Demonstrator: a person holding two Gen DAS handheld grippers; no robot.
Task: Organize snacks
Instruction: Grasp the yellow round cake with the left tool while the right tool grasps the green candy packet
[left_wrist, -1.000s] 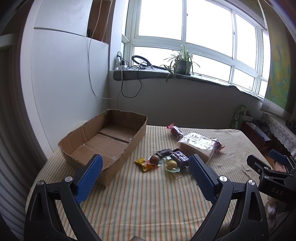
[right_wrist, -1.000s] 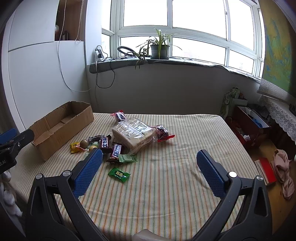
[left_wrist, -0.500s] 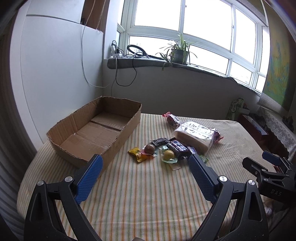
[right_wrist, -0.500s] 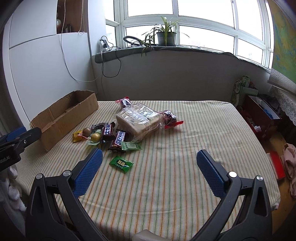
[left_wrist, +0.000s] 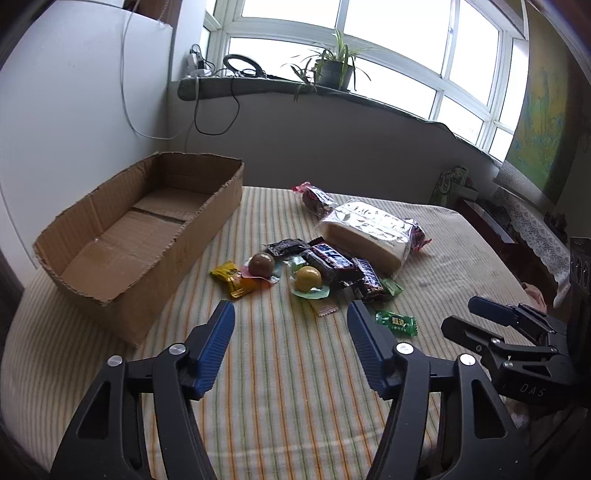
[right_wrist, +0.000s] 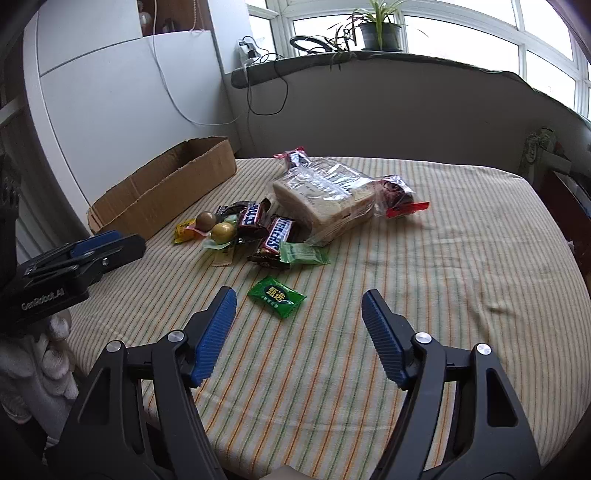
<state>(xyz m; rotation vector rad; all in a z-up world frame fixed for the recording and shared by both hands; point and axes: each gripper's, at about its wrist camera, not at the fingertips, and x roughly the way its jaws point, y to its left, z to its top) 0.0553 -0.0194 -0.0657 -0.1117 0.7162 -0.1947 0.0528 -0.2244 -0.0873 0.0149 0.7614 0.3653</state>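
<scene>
An empty cardboard box (left_wrist: 140, 229) sits at the table's left; it also shows in the right wrist view (right_wrist: 166, 192). A pile of snacks lies mid-table: a bagged bread loaf (left_wrist: 365, 232) (right_wrist: 321, 195), Snickers bars (left_wrist: 332, 258) (right_wrist: 279, 230), a brown ball (left_wrist: 261, 263), a yellow ball (left_wrist: 308, 277), a yellow packet (left_wrist: 232, 278), a green candy packet (left_wrist: 396, 322) (right_wrist: 276, 296). My left gripper (left_wrist: 291, 317) is open, empty, just short of the pile. My right gripper (right_wrist: 299, 306) is open, empty, with the green packet just ahead between its fingers.
The striped tablecloth (right_wrist: 424, 277) covers the table. A wall and a windowsill with a potted plant (left_wrist: 332, 70) stand behind. A white cabinet (right_wrist: 110, 110) is at left. The table's right edge drops to floor clutter (left_wrist: 480, 206).
Both grippers have moved forward and down toward the snack pile, which looks larger now. Both jaws stay open. No snack has moved.
</scene>
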